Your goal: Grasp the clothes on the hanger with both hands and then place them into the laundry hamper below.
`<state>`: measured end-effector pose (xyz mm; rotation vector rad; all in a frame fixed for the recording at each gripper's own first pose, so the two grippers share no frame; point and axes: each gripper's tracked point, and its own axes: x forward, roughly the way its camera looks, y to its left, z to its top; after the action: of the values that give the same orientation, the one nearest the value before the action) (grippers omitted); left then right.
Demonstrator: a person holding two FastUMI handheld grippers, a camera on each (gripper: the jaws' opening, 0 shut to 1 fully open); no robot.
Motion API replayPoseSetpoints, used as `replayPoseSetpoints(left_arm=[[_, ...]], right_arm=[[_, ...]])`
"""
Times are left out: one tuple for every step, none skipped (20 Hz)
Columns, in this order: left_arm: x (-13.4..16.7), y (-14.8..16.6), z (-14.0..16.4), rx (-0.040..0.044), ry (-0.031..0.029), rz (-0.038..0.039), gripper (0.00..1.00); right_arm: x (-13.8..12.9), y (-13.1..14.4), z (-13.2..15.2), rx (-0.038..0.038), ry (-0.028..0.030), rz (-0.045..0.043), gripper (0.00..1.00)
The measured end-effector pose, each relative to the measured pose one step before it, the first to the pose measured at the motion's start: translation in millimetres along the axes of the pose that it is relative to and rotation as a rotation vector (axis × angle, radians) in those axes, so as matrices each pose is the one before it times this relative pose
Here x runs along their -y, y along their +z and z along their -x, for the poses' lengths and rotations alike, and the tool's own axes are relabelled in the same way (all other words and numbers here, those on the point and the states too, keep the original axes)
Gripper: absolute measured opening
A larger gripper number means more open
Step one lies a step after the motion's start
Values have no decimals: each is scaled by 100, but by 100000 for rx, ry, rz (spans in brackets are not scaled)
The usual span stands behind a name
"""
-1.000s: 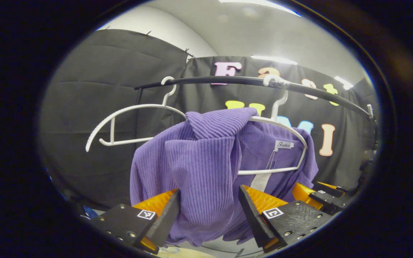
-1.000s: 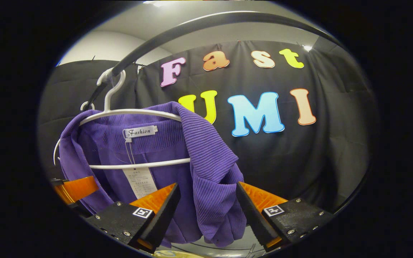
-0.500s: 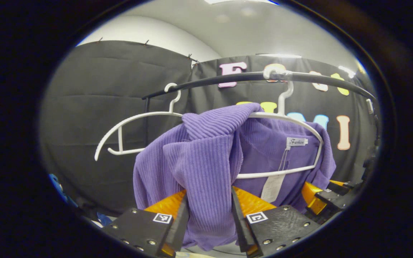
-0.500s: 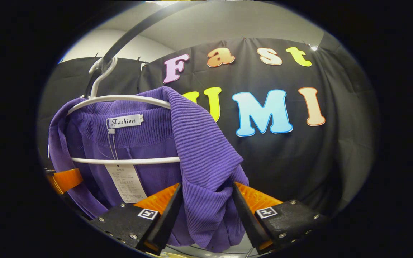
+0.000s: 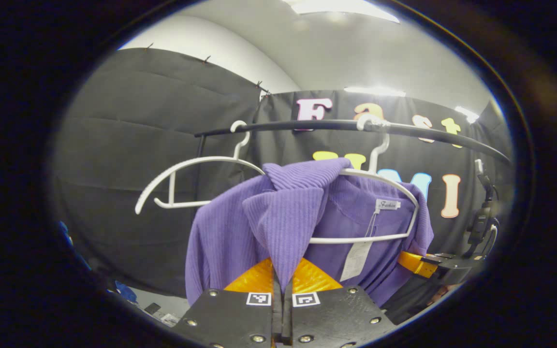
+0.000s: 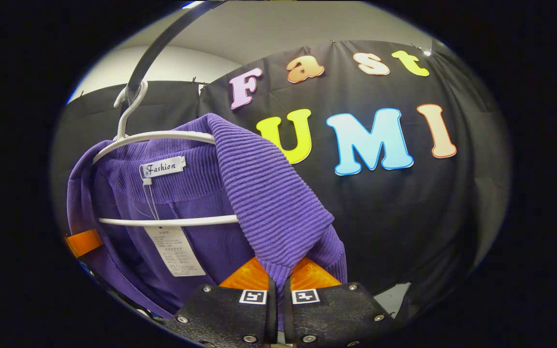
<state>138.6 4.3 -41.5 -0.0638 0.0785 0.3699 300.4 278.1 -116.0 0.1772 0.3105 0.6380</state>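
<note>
Pinching ribbed purple sweater [image 5: 283, 227], curved white hanger [image 5: 385, 208]

obstacles: black rail [image 5: 336, 126], empty hanger [image 5: 186, 179] (left) | below: open

Both tongs [image 5: 282, 290] [image 6: 279, 290] now clamped on sweater [image 5: 278, 227]

Purple ribbed sweater [image 5: 240, 232], white hanger [image 5: 385, 203]
</note>
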Motion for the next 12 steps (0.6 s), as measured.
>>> replayPoseSetpoints(left_arm=[[-123, -331, 121, -2307, -939, 533, 3], [142, 121, 4, -383, -1142, 743, 1], [245, 224, -25, 169, -1172, 623, 1], [201, 286, -132, 229, -1927, -104, 1], [50, 315, 980, 324, -1211, -801, 6], [-93, 602, 618, 597, -1545, -737, 6], [-199, 748, 513, 924, -1576, 94, 1], [-156, 690, 293, 627, -1432, 611, 6], [-288, 722, 463, 497, -1426, 932, 6], [-408, 898, 400, 800, -1355, 1107, 6], [-736, 999, 747, 1058, -1136, 1150, 6], [-706, 1097, 312, 1312, -815, 615, 6]], right_arm=[[-289, 254, 197, 233, 1575, -433, 1], [-76, -96, -20, -523, 533, 542, 0], [221, -31, 326, -81, -865, 184, 0], [242, 18, 375, 386, -1455, -267, 0], [205, 232, 350, 737, -1758, -419, 0], [-79, 175, 712, 888, -2098, -286, 0], [434, 205, 509, 979, -2207, 3, 0], [197, 332, 551, 485, -1927, 19, 0], [326, 245, 293, 845, -2046, 80, 0], [138, 292, 561, 1190, -2200, 22, 0], [222, 439, 459, 1303, -2245, 368, 0], [176, 310, 482, 738, -1826, 864, 0]])
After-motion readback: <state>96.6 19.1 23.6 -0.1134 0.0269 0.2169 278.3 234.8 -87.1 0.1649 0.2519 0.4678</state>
